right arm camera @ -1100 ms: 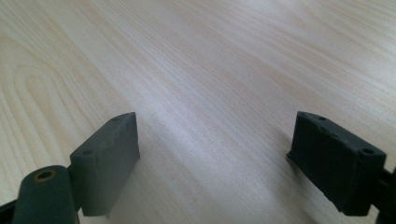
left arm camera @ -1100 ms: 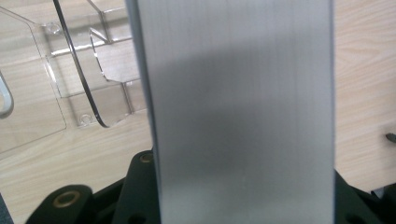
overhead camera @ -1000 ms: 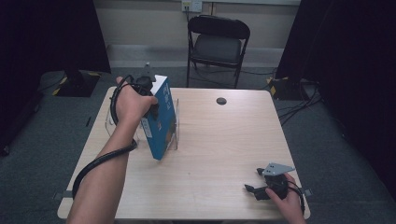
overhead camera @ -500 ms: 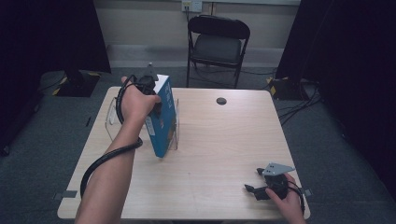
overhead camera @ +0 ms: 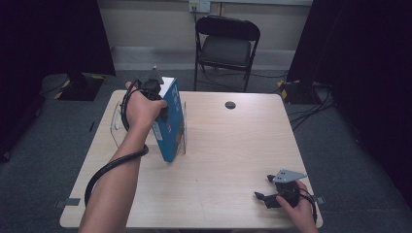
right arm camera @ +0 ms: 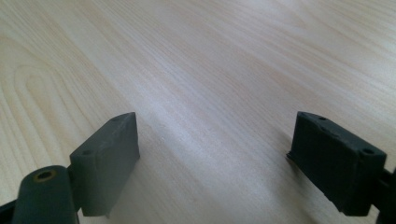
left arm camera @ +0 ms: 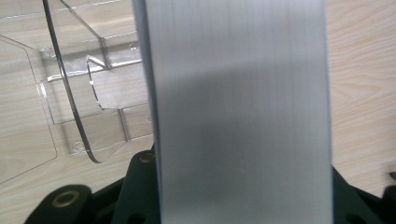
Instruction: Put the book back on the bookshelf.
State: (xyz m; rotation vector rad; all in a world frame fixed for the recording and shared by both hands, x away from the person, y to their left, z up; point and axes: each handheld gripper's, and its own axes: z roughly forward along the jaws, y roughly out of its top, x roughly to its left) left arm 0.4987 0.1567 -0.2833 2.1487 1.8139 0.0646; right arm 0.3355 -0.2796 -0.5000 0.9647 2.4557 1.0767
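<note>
Wooden table [overhead camera: 218, 165], frame centre: left gripper [overhead camera: 156, 94] clamps blue book [overhead camera: 171, 121] by clear stand [overhead camera: 116, 121]; right gripper [overhead camera: 266, 196] gapes, lower right.

We reach our left forearm [overhead camera: 114, 187] far forward from the near left edge of the high view, the wrist bent slightly inward and the left hand [overhead camera: 141, 109] wrapped around the left gripper [overhead camera: 163, 112], which sits raised at the far left with its grey three-cornered plate pointing away from us. Its cable loops back down along the forearm. In the left gripper view the black base of its jaws shows at the bottom, set apart and clamped on what sits between them. Our right hand [overhead camera: 299, 208] rests low at the near right corner, holding the right gripper [overhead camera: 262, 198] pointed left, its jaws spread wide apart with nothing between them.
</note>
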